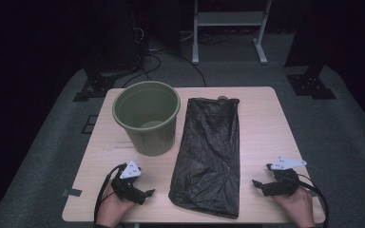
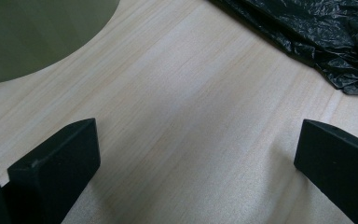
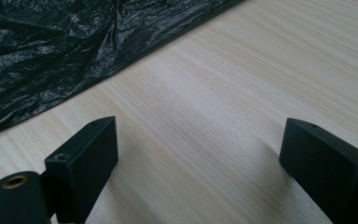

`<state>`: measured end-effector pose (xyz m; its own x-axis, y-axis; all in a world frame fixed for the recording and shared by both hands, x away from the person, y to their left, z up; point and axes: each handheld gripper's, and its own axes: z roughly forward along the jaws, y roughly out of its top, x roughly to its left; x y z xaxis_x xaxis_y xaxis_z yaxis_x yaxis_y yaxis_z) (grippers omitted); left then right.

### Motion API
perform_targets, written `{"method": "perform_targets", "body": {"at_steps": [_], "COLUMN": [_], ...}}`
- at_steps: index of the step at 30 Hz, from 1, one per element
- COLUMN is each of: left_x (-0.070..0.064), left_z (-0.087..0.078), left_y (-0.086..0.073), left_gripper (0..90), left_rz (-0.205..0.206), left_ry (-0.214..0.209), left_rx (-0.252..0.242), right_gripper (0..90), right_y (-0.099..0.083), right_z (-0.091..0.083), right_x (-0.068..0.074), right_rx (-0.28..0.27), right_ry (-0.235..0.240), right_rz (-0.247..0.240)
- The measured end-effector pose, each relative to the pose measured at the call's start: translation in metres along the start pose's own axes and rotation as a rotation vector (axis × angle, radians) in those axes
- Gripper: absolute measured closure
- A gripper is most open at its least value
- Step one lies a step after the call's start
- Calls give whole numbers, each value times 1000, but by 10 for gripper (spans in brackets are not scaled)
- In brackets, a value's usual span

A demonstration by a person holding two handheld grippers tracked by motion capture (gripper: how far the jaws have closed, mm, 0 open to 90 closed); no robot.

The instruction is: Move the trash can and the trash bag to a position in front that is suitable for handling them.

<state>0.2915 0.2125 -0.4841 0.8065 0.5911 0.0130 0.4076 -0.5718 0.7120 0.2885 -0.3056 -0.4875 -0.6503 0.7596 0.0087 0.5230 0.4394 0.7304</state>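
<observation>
A black plastic bag (image 1: 209,152) lies flat and lengthwise down the middle of the light wooden table (image 1: 261,123). An olive green bin (image 1: 147,116) stands upright to its left. My left gripper (image 1: 145,187) rests on the table near the front left, open, with bare wood between its jaws; the bin (image 2: 32,32) and the bag's edge (image 2: 317,32) lie beyond them. My right gripper (image 1: 262,178) sits at the front right, open over bare wood, with the bag (image 3: 60,51) just past its left jaw.
The table's front edge runs just under both hands. Dark carpet surrounds the table. Behind it stand a white frame (image 1: 228,28), black stand bases (image 1: 311,85) and cables (image 1: 147,61) on the floor.
</observation>
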Motion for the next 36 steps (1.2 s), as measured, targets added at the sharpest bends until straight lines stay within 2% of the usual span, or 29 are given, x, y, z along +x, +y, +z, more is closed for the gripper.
{"method": "perform_targets", "body": {"at_steps": [7, 9, 13, 18, 20, 21, 24, 27, 36], "left_x": [0, 0, 0, 0, 0, 0, 0, 0, 0], "left_z": [0, 0, 0, 0, 0, 0, 0, 0, 0], "left_y": [0, 0, 0, 0, 0, 0, 0, 0, 0], "left_gripper": [0, 0, 0, 0, 0, 0, 0, 0, 0], "left_rz": [0, -1, 0, -2, -1, -1, -2, -1, -2], "left_ry": [0, 0, 0, 1, 1, 1, 1, 1, 1], "left_rx": [0, -1, 0, -1, 0, -1, -1, 0, 0], "right_gripper": [150, 243, 321, 326, 326, 325, 318, 318, 332], "right_y": [-1, -1, -1, 2, 8, 10, 25, 34, 47], "right_z": [-2, -3, -7, -11, -15, -16, -15, -7, 17], "right_x": [-1, -1, -1, -1, 4, 7, 20, 28, 41], "right_rx": [-4, -9, -6, -5, -3, -7, -25, -37, -6], "right_ry": [-11, -14, -31, -44, -86, -93, -72, -14, 53], "right_rz": [10, 16, 35, 74, 49, 42, 13, 16, 1]}}
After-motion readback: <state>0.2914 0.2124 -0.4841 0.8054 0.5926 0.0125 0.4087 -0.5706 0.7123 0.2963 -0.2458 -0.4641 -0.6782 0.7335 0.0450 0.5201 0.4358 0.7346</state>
